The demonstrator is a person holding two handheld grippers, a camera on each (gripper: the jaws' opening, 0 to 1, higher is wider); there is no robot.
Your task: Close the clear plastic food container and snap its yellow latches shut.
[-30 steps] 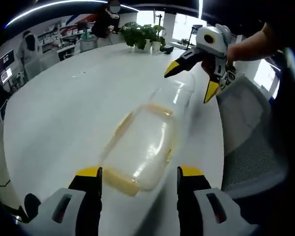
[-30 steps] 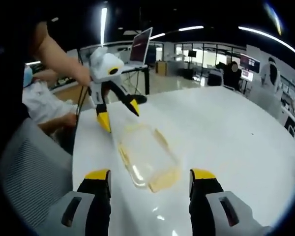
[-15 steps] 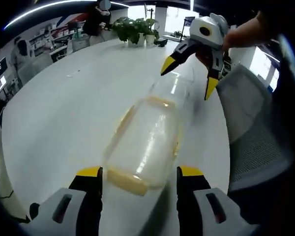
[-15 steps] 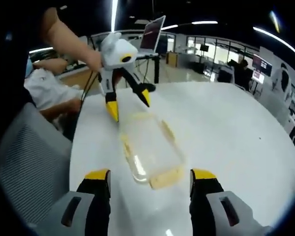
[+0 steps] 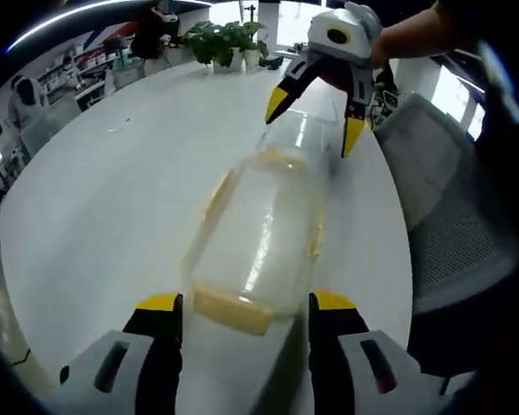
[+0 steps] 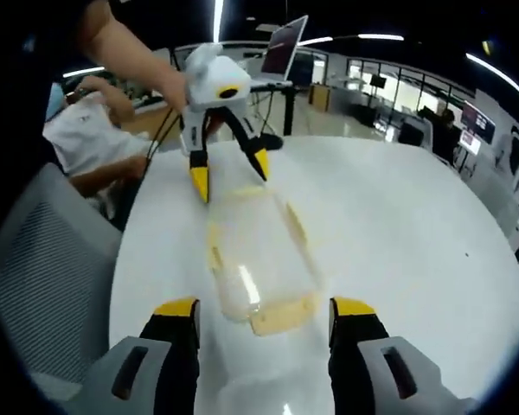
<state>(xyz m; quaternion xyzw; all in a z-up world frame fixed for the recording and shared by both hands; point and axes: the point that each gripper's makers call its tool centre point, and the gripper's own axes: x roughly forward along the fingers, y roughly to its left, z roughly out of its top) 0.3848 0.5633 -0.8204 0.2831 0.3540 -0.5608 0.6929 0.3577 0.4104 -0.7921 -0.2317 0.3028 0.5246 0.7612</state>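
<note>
Left gripper (image 5: 238, 303) fingers spread wide, one each side of the near end of the clear container (image 5: 259, 233), which lies lengthwise on the white counter (image 5: 112, 199). Right gripper (image 6: 261, 307) fingers likewise spread, straddling the opposite end with its yellow latch (image 6: 281, 316). No readable label or writing on container or grippers; potted plants (image 5: 225, 39) at the counter's far edge.

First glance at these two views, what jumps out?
The clear plastic container with yellow latches lies lengthwise on the round white table, between the two grippers. The left gripper and the right gripper face each other at its opposite ends, both with jaws spread wide and neither touching it. Potted plants stand at the table's far edge in the left gripper view.
</note>
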